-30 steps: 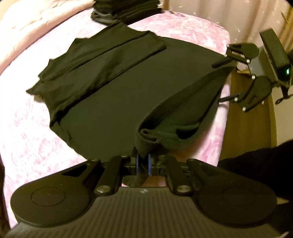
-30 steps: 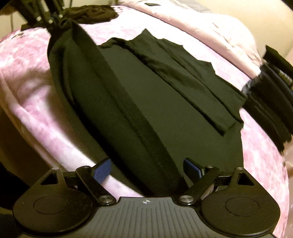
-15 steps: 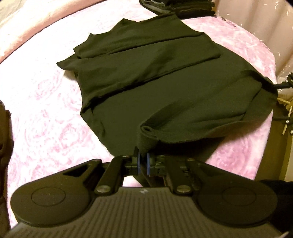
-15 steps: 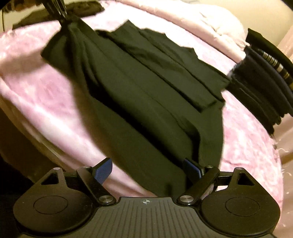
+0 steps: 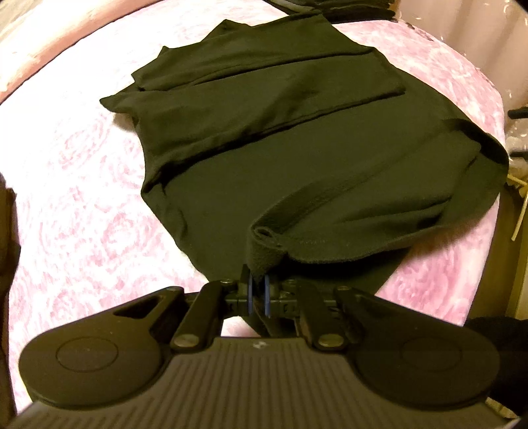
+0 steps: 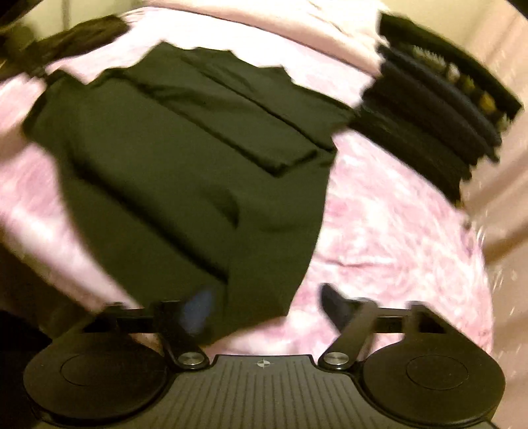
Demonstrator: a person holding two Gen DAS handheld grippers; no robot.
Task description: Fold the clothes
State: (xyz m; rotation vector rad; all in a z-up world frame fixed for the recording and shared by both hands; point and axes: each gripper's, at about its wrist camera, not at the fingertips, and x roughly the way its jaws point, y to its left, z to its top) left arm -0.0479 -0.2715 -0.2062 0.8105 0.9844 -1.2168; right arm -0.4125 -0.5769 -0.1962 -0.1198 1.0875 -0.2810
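Black garment (image 5: 264,171) flat on pink bed (image 5: 82,214). Left hand-held gripper (image 5: 258,293) pinches its hem; right hand-held gripper (image 6: 264,303) spread, blurry, probably empty.

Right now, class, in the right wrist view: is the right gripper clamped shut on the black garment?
No. The right gripper stands wide open, its fingers far apart over the black garment.

My bed's pink floral bedspread (image 5: 82,204) under warm dim light, pale pink blanket (image 6: 297,23) behind, cream curtain (image 5: 488,29), beige wall (image 6: 505,39) beyond me.
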